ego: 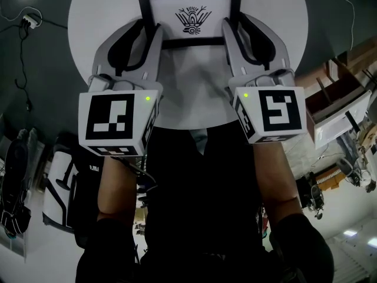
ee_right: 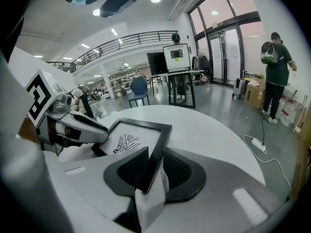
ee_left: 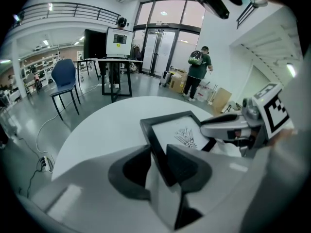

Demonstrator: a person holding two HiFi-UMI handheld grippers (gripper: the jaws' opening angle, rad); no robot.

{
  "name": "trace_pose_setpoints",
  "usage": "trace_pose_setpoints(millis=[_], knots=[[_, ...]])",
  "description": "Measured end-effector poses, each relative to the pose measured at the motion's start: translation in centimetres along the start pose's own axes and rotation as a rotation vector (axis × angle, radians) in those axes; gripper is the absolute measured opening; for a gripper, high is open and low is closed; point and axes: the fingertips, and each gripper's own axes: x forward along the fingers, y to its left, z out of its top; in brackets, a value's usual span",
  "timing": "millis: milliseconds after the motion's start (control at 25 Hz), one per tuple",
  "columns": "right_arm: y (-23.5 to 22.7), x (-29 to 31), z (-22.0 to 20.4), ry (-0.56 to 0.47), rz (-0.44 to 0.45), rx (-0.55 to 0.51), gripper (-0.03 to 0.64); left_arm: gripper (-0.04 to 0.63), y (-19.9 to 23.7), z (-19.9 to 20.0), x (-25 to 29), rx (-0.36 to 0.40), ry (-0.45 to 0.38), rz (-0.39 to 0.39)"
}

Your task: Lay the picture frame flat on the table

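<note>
A black picture frame [ego: 191, 16] with a white print and a dark emblem stands tilted at the far side of the round white table [ego: 106, 16]. My left gripper [ego: 150, 25] is shut on the frame's left bar, and my right gripper [ego: 235, 21] is shut on its right bar. In the left gripper view the bar of the frame [ee_left: 180, 135] runs between the two fingertips of the left gripper [ee_left: 158, 148], with the right gripper [ee_left: 228, 127] at the far side. In the right gripper view the frame's [ee_right: 131, 140] edge sits pinched in the right gripper [ee_right: 155, 152].
Bare tabletop [ee_left: 107, 125] lies beyond and beside the frame. Past the table are a blue chair [ee_left: 65, 79], a desk with a monitor [ee_left: 119, 42] and a person in green [ee_left: 197, 72] by the glass doors. A power strip [ee_right: 257, 144] lies on the floor.
</note>
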Motion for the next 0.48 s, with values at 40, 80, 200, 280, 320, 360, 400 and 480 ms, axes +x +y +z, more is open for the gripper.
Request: trace_pose_setpoints(millis=[40, 80, 200, 280, 320, 360, 400, 480], knots=[[0.04, 0.02, -0.05, 0.001, -0.002, -0.004, 0.089, 0.103, -0.01, -0.09, -0.01, 0.001, 0.003, 0.003], [0.07, 0.04, -0.08, 0.003, -0.004, -0.008, 0.087, 0.103, -0.02, -0.13, -0.01, 0.001, 0.006, 0.007], [0.27, 0.09, -0.18, 0.016, -0.013, -0.022, 0.086, 0.104, 0.03, -0.31, -0.06, 0.007, 0.024, 0.019], [0.37, 0.18, -0.34, 0.023, -0.019, -0.031, 0.086, 0.106, 0.05, -0.56, 0.01, 0.010, 0.043, 0.024], [0.39, 0.23, -0.42, 0.025, -0.022, -0.033, 0.086, 0.106, 0.05, -0.67, 0.07, 0.012, 0.050, 0.025], [0.40, 0.27, -0.48, 0.026, -0.025, -0.035, 0.084, 0.106, 0.05, -0.74, 0.11, 0.015, 0.057, 0.026], [0.41, 0.29, -0.51, 0.026, -0.028, -0.037, 0.084, 0.107, 0.06, -0.78, 0.14, 0.018, 0.062, 0.026], [0.47, 0.33, -0.51, 0.025, -0.038, -0.044, 0.084, 0.107, 0.10, -0.82, 0.15, 0.025, 0.071, 0.030]])
